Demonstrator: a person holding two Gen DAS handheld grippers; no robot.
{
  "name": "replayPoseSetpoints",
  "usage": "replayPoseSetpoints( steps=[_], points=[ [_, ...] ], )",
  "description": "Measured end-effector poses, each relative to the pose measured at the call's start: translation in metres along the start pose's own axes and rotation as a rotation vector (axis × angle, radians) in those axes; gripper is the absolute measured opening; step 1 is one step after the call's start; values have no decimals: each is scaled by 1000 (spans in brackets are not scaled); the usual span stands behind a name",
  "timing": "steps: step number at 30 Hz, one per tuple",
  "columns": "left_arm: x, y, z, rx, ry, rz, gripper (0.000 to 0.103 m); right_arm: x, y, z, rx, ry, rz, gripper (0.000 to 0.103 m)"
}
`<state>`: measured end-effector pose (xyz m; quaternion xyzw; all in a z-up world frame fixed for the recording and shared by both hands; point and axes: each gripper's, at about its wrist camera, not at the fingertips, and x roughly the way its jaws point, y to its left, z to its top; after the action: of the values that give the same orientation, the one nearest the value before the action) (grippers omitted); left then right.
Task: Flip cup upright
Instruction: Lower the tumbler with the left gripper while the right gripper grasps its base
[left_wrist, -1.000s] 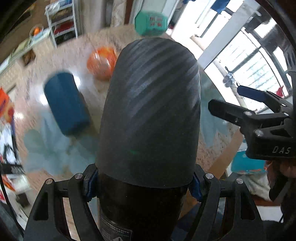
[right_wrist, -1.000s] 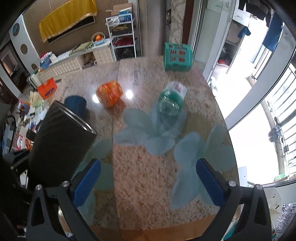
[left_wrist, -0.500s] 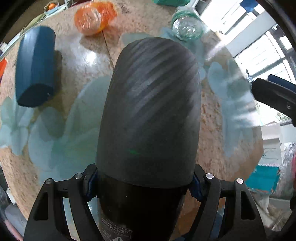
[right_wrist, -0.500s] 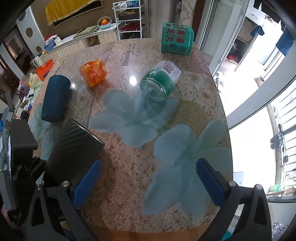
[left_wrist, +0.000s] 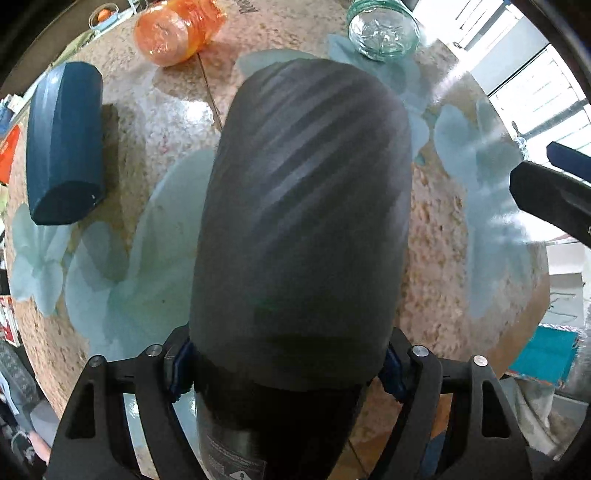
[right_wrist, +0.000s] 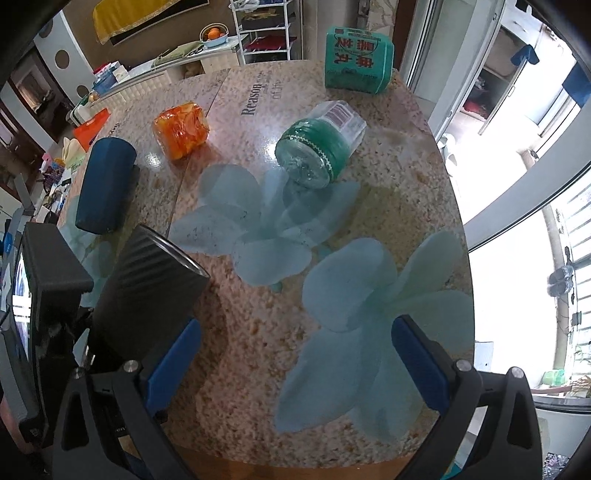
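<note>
Between the blue pads of your left hand-held gripper (left_wrist: 284, 365), the black cup (left_wrist: 303, 221) sits clamped near its closed base, held clear above the worktop (right_wrist: 258, 332). From the right wrist view you can see it tilted, its metal-rimmed mouth pointing up and away toward the middle of the worktop, not yet upright. It looks like a stiff, textured tumbler with a carbon-weave wrap, probably light when empty and not slippery under the pads, so the low grip around the body should hold while you turn it; keep the squeeze off the rim. Your right hand-held gripper (right_wrist: 295, 354) hangs beside it with its jaws apart and nothing between them. Farther out, a dark blue cup (right_wrist: 105, 188) lies on its side, well apart from an orange jar (right_wrist: 181, 129) and a green glass jar (right_wrist: 317, 151), both tipped over too. Beyond those, a green box (right_wrist: 358, 62) stands at the far edge.
</note>
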<state>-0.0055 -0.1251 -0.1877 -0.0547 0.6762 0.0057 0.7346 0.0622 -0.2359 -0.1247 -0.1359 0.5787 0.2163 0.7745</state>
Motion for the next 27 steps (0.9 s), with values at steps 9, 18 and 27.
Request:
replayPoseSetpoints(
  steps=[9, 18, 27],
  points=[
    [8, 9, -2, 10, 50, -47, 99, 4, -9, -5, 48, 13, 16, 103],
    [-24, 15, -4, 12, 34, -41, 103, -1, -14, -4, 113, 16, 83, 103],
    [-91, 53, -11, -37, -60, -82, 103, -26, -7, 4, 201, -1, 158, 103]
  ],
)
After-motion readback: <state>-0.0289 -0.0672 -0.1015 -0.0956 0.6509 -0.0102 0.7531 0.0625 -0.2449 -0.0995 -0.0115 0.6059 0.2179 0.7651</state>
